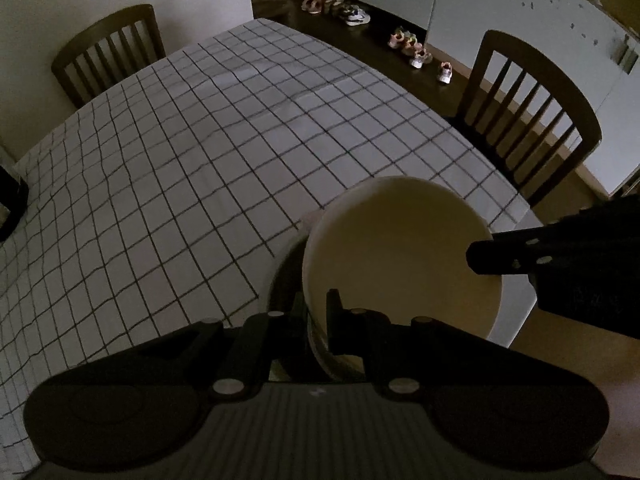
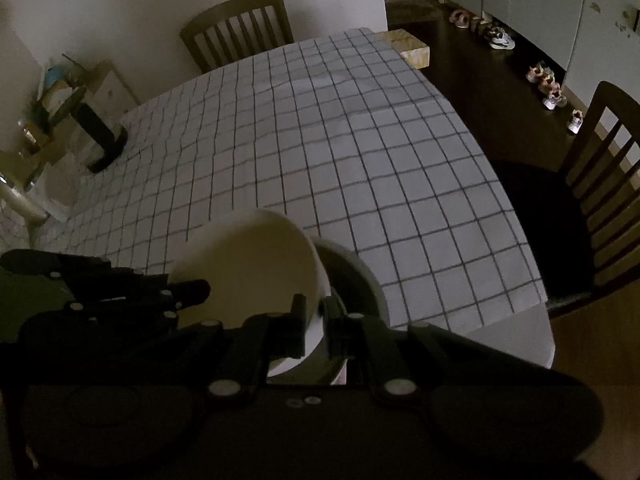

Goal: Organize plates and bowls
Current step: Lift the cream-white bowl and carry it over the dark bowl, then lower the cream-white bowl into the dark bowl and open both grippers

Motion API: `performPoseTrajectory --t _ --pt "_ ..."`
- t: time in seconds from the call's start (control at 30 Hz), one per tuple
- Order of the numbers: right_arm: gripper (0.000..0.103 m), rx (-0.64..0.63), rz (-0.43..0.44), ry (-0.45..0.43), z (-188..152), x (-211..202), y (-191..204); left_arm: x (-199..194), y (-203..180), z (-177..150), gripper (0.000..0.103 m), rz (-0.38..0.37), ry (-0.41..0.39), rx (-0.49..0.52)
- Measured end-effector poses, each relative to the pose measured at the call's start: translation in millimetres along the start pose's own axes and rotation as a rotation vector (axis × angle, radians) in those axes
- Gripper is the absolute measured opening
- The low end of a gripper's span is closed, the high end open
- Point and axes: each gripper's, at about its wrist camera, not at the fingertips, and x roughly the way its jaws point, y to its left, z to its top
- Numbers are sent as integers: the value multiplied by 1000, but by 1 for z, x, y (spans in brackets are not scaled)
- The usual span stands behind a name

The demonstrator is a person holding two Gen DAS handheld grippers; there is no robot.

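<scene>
**Both grippers on one white bowl, stacking underway**

Left wrist view: the left hand-held gripper point(image 1: 316, 320) is clenched on the near rim of a white bowl point(image 1: 400, 256), one finger outside the wall and one inside. The bowl is tilted and lifted above a darker bowl point(image 1: 286, 276) that sits near the corner of the bench point(image 1: 180, 168), which is covered by a checked cloth. The right hand-held gripper point(image 1: 478, 260) reaches in from the right and touches the bowl's far rim. Beyond the bench stand two wooden chairs point(image 1: 532, 120), with shoes point(image 1: 416, 50) on the floor.

Right wrist view: the right hand-held gripper point(image 2: 316, 322) is likewise clamped on the white bowl's point(image 2: 248, 268) rim, fingers either side of the wall. The grey bowl point(image 2: 352, 268) lies just beside and partly beneath it. The left hand-held gripper point(image 2: 196, 290) comes in from the left at the opposite rim. Clutter point(image 2: 60, 120) sits at the bench's far left edge.

Judgement: the task looks midway. The white bowl is not yet seated; it probably needs lowering into the darker bowl, then release. No plates are visible in either view.
</scene>
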Motion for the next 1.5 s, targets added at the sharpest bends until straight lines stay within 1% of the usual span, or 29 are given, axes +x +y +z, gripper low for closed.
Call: performPoseTrajectory --t 0.27,0.5,0.7,1.03,1.33,1.37,1.5 --pt "9 -1 -18 19 -23 13 1 9 -12 -18 8 45 -39 75" --pt "8 8 -31 33 -34 22 -2 16 -18 -27 8 64 -47 114" --pt "8 9 -39 41 -37 28 -2 22 -18 -28 8 64 -37 116" --pt "9 13 -45 50 -39 36 -3 26 -19 -30 8 79 -60 144" --pt "9 23 -48 49 -41 39 -4 26 -19 -29 8 66 -62 147" --pt "12 21 -51 47 -41 39 -4 25 -18 -30 8 64 -63 148" --pt "15 21 -51 49 -41 39 -5 25 -16 -30 8 51 -60 140"
